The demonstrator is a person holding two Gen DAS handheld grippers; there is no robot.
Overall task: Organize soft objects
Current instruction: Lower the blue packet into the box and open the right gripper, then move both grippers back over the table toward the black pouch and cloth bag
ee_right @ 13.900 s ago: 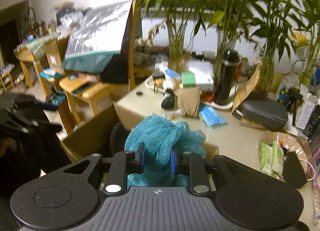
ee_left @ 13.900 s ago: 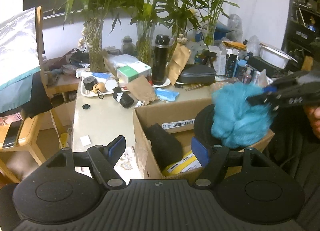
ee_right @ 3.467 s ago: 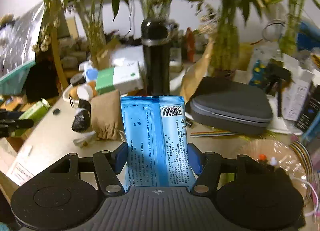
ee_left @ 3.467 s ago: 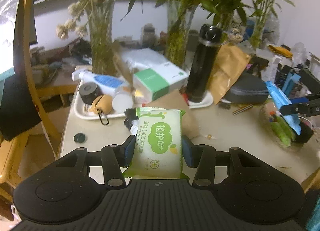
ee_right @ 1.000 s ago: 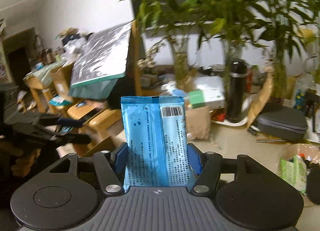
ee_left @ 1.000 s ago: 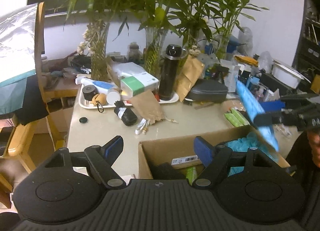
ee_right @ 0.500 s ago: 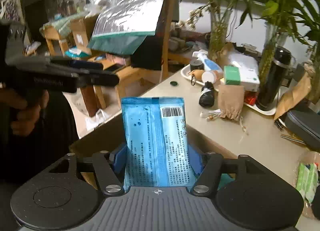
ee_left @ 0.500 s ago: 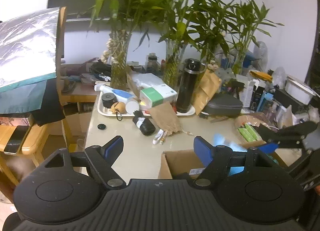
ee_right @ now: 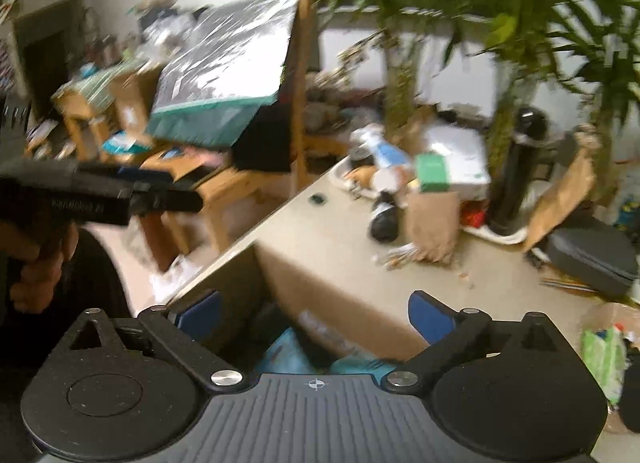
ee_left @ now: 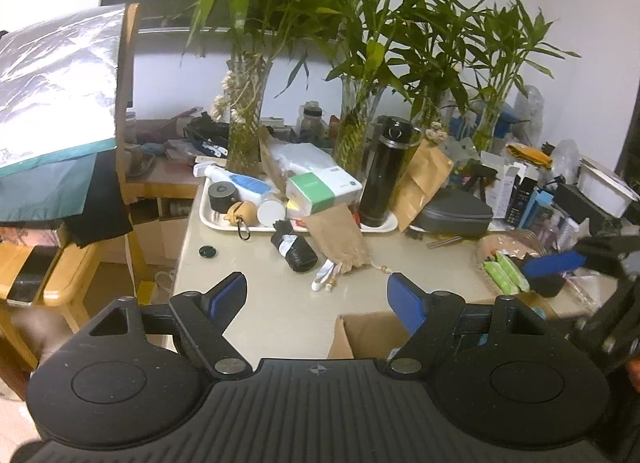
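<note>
My left gripper stands open above the near table edge, nothing between its blue pads. A corner of the cardboard box shows just below it. My right gripper hangs over the open cardboard box; its jaws are opening wide and hold nothing. Beneath it in the box lie the blue wipes pack and some teal mesh, both blurred. The left wrist view has the right gripper at the far right. The right wrist view has the left gripper at the left, in a hand.
On the beige table stand a white tray of small items, a black flask, a brown pouch, a grey case, glass vases of bamboo, and a basket with green packs. Wooden chairs stand to the left.
The right gripper's jaws have spread and the blue pack has left them and dropped into the box. The left gripper has drawn back a little from the box.
</note>
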